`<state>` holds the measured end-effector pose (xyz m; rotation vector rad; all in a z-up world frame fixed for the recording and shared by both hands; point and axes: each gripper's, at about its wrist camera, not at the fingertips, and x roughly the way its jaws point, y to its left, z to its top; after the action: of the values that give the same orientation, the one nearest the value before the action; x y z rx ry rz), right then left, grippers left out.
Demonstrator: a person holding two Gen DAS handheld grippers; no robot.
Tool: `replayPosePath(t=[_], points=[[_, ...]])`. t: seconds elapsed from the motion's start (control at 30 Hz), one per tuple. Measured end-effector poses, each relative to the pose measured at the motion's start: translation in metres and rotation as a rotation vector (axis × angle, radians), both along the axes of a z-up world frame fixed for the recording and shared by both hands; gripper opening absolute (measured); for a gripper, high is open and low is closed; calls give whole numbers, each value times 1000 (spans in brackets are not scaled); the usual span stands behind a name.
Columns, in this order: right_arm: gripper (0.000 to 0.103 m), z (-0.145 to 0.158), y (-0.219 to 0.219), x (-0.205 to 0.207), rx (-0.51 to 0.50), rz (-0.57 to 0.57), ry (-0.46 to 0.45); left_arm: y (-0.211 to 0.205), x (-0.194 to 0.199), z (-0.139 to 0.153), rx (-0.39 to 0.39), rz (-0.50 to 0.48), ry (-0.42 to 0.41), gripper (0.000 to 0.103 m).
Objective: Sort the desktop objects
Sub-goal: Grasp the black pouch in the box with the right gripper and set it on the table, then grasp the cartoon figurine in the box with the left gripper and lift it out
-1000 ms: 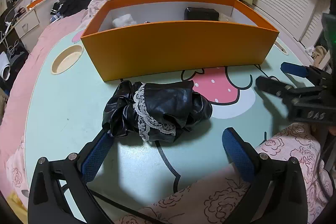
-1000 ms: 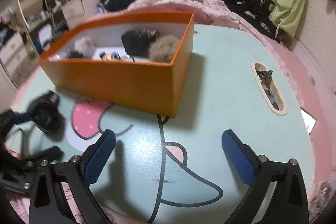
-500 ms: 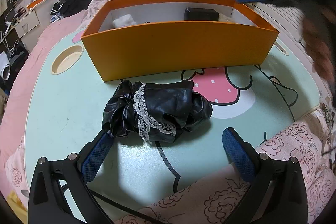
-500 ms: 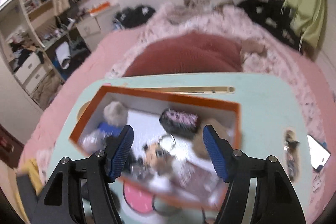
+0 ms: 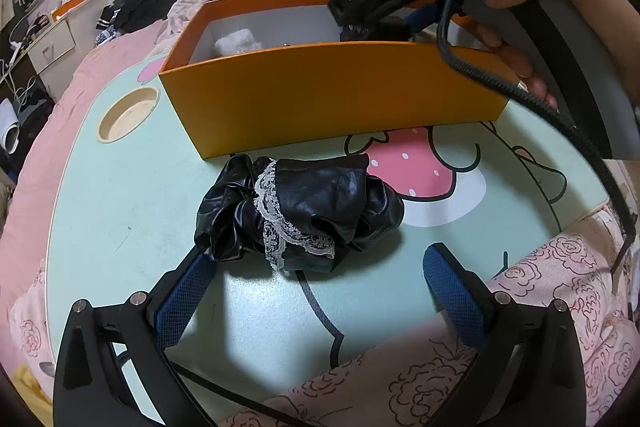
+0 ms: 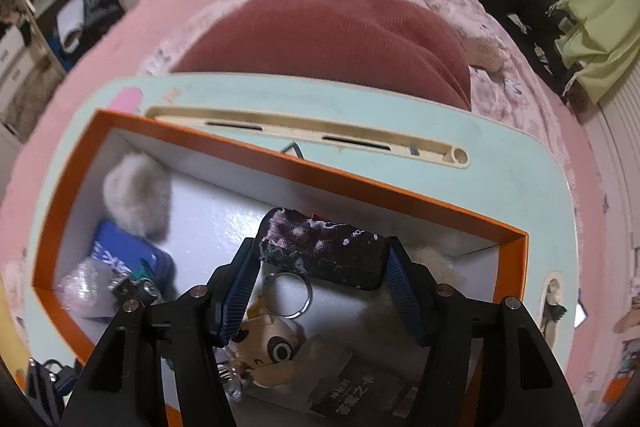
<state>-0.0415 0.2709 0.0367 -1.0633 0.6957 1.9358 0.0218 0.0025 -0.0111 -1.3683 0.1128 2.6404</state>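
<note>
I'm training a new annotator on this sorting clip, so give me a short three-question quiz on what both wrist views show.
1. True or false: the black lace-trimmed cloth lies inside the orange box.
2. What is between the right tool's pads? A. a white fluffy ball B. a dark pouch C. nothing
3. Is the left tool open or shut?
Key: 1. False; it lies on the table in front of the box. 2. B; the jaws have just been closing and the pads press its ends. 3. Open.
</note>
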Motion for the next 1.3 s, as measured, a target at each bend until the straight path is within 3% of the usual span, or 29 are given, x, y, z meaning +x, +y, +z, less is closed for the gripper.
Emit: replayPosePath(t=[0.13, 0.27, 0.37, 0.5, 0.63, 0.73, 0.77, 0.87, 0.97, 1.07, 1.3], points=[[62, 40, -28, 28, 91, 8, 260, 0, -1, 0, 1, -2, -1, 103], [62, 69, -78, 54, 158, 90, 381, 0, -1, 0, 1, -4, -1, 103], [63, 63, -106, 67, 162, 112, 370, 0, -1, 0, 1, -6, -1, 103], [63, 23, -134, 82, 88, 119, 308, 0, -1, 0, 1, -7, 0, 103], [62, -17, -126, 78, 38, 75, 234, 0, 0, -1, 1, -9, -1, 103], [63, -19, -122, 77, 100, 66, 209, 0, 0, -1, 1, -11, 0, 103], [64, -18, -123, 77, 118, 68, 203, 0, 0, -1, 1, -11, 0, 103], [87, -24, -129, 86, 127, 59, 204, 1, -1, -1, 1, -13, 0, 103], [88, -37, -141, 98, 106, 47, 189, 0, 0, -1, 1, -14, 0, 103], [100, -44, -155, 97, 180, 60, 94, 0, -1, -1, 2, -15, -1, 103], [103, -48, -152, 99, 184, 69, 114, 0, 0, -1, 2, -18, 0, 103]])
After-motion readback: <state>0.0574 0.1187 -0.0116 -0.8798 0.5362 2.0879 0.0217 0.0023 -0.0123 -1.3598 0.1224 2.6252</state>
